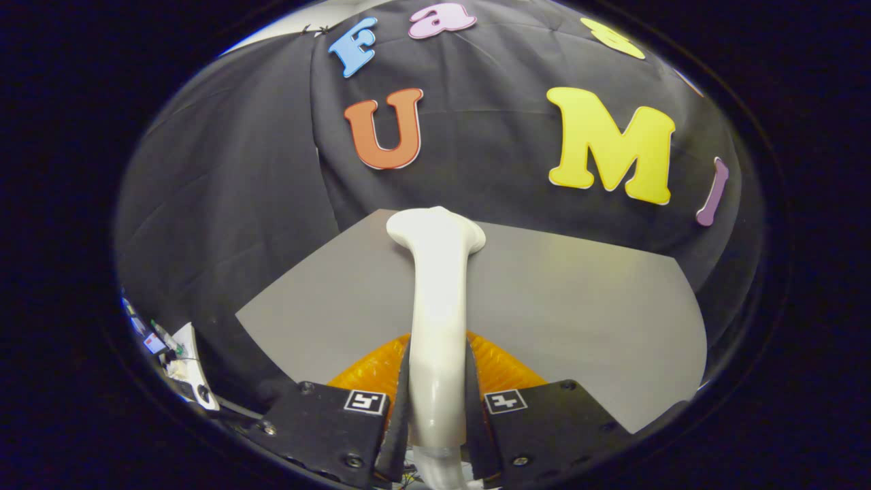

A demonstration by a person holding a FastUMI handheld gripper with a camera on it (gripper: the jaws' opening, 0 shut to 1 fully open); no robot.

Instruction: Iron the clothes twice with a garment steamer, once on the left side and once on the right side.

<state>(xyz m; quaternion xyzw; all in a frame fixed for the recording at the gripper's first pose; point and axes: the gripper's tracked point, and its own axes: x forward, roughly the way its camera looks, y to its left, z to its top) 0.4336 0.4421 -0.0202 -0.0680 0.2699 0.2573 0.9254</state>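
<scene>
We see the gripper (437, 408) with its 2 fingers (398, 408) pressed against the handle of the white garment steamer (436, 299), which stands up between them, its head beyond the fingertips. The orange clothes (500, 367) lie just ahead on the grey table (578, 306).

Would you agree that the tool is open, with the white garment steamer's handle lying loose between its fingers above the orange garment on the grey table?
Not quite: the tool is shut on the white garment steamer, with both fingers pressed against its handle, as the gripper view shows. The rest holds: the steamer runs forward over the orange garment on the grey table.
</scene>
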